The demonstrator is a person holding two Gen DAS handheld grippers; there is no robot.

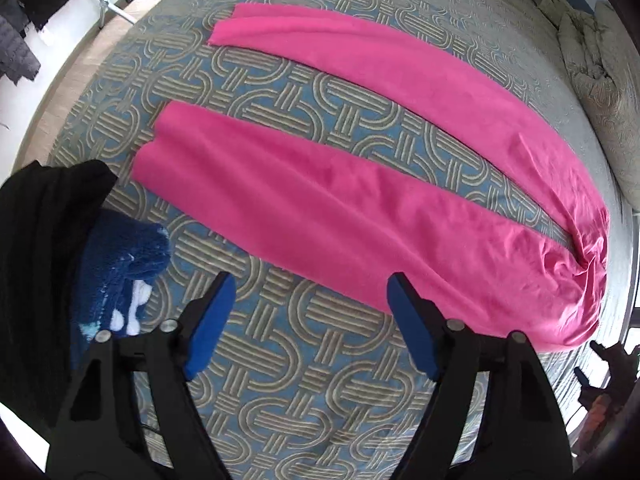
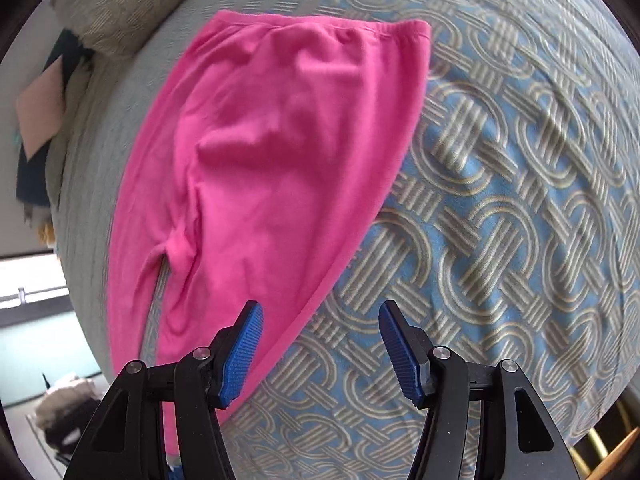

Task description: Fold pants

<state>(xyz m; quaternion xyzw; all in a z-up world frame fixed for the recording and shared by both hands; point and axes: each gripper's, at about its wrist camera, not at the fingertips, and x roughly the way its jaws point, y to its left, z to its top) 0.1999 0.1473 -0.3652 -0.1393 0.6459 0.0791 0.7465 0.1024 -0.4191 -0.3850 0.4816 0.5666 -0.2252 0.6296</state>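
Pink pants point(image 1: 360, 184) lie flat on a patterned bed cover point(image 1: 304, 360), both legs spread apart and running to the upper left. My left gripper point(image 1: 312, 320) is open and empty, hovering near the lower edge of the near leg. In the right wrist view the waist and seat of the pants point(image 2: 272, 152) lie ahead, waistband at the top. My right gripper point(image 2: 320, 344) is open and empty, just above the pants' side edge, its left pad point(image 2: 244, 356) over the pink cloth.
A dark blue fluffy garment point(image 1: 120, 272) and black cloth point(image 1: 40, 260) sit at the left. Pillows point(image 1: 600, 92) lie at the far right of the bed. Dark clothes point(image 1: 24, 20) hang at the upper left. The bed's edge point(image 2: 80, 240) drops off left.
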